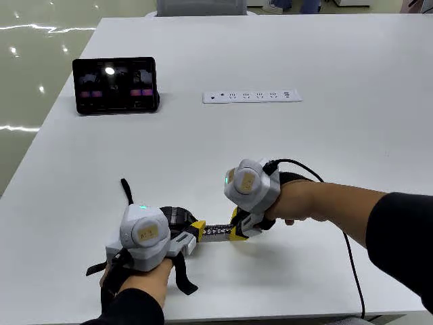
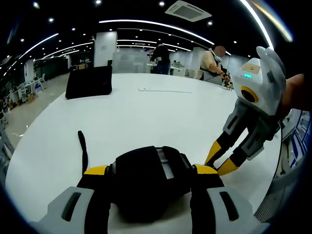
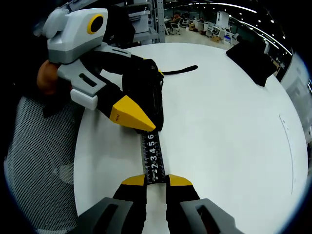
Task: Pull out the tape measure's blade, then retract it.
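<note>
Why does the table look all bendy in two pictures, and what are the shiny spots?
Left gripper view: a fisheye lens curves the white table. Right gripper view: same curve, but the blade's numbers look sharp. Head view: straight edges; ceiling lights glare off the floor and tablet.

Black tape measure, white-numbered dark blade (yellow-tipped fingers)

Table front — tape measure, blade out rightward; behind — tablet left, power strip right.
</note>
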